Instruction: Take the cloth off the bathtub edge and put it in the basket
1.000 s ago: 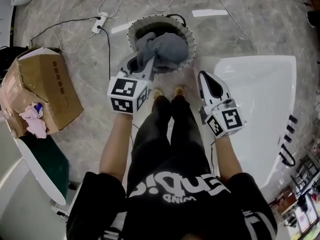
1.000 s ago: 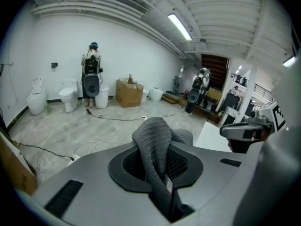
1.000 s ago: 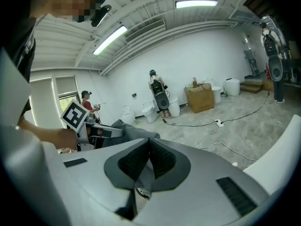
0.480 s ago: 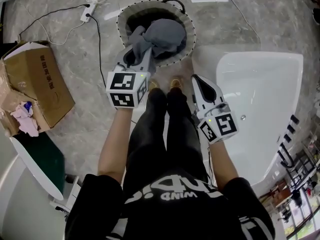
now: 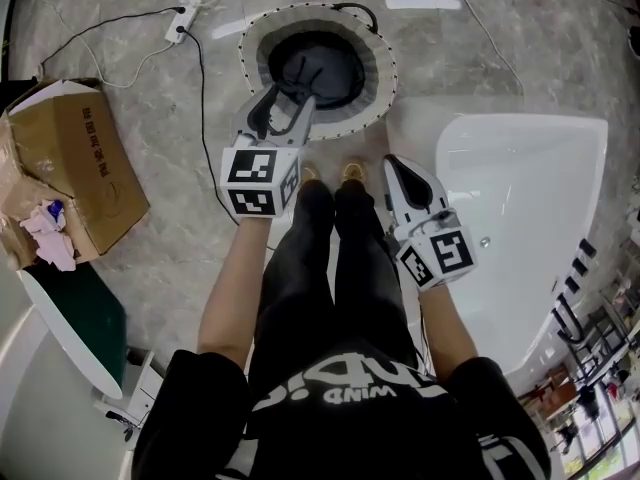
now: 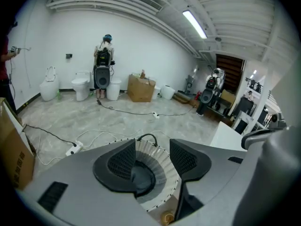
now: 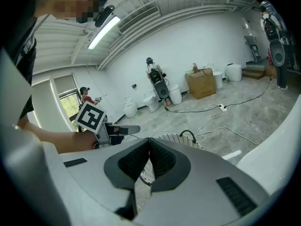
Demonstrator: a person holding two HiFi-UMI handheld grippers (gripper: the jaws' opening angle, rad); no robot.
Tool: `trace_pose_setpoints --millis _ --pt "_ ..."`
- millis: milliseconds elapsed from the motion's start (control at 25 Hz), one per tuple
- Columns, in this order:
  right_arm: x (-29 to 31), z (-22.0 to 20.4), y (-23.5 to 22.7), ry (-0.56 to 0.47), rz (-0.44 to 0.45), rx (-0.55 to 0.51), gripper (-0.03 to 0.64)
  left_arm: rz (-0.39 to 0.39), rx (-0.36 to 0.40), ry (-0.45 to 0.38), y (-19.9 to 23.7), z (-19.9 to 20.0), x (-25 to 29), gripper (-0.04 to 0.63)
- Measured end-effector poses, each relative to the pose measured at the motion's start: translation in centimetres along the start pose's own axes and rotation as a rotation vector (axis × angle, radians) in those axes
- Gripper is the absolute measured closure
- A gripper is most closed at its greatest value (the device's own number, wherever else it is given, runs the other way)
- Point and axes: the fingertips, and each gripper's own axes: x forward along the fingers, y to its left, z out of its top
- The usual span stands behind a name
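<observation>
The grey cloth (image 5: pixel 318 68) lies at the bottom of the round, white-ribbed basket (image 5: pixel 372 86) on the floor. My left gripper (image 5: pixel 289 100) hangs over the basket's near rim; its jaws have just been opening and stand open with nothing between them. In the left gripper view, the cloth (image 6: pixel 141 178) shows dark inside the basket (image 6: pixel 162 166), seen through the gap of the left gripper (image 6: pixel 153 145). My right gripper (image 5: pixel 399 168) is shut and empty, between the basket and the white bathtub (image 5: pixel 530 198). The right gripper view shows the right gripper (image 7: pixel 149 142) with its pads together.
A cardboard box (image 5: pixel 75 163) with pink rags stands at the left. A power strip (image 5: pixel 183 20) and cables run across the stone floor behind the basket. The person's shoes (image 5: pixel 330 174) stand just in front of the basket. Racks (image 5: pixel 590 298) stand at the right.
The cloth hung bunched from my left gripper above the basket; now it lies inside the basket and the left jaws have opened. Both grippers came down a little.
</observation>
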Motion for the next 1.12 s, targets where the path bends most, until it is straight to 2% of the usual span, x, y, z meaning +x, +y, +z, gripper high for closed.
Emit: trace_pose_setpoints --millis 120,200,320,600,800,1120 --pt "0.2 0.5 0.2 -0.004 0.007 -0.009 0.603 0.004 -0.008 -0.012 0.0 0.5 -0.2 0.374" --pt "0.0 1.3 0.6 -0.012 0.013 -0.019 0.603 -0.002 -0.022 -0.026 -0.3 1.3 -1.1 0.434" --pt "-0.6 3.0 1.4 -0.027 0.021 -0.039 0.603 -0.015 -0.033 -0.052 -1.3 2.8 -2.9 0.489" --pt "-2.8 7.3 4.4 -0.055 0.037 -0.099 0.603 -0.047 0.025 -0.063 -4.4 5.9 -7.8 0.573" --pt "-5.8 9.9 6.8 -0.069 0.057 -0.140 0.603 -0.098 0.028 -0.083 -7.5 8.1 -12.2 0.580" --pt "-9.8 12.9 9.9 -0.108 0.074 -0.194 0.603 -0.134 0.064 -0.135 -11.6 11.4 -18.4 0.580"
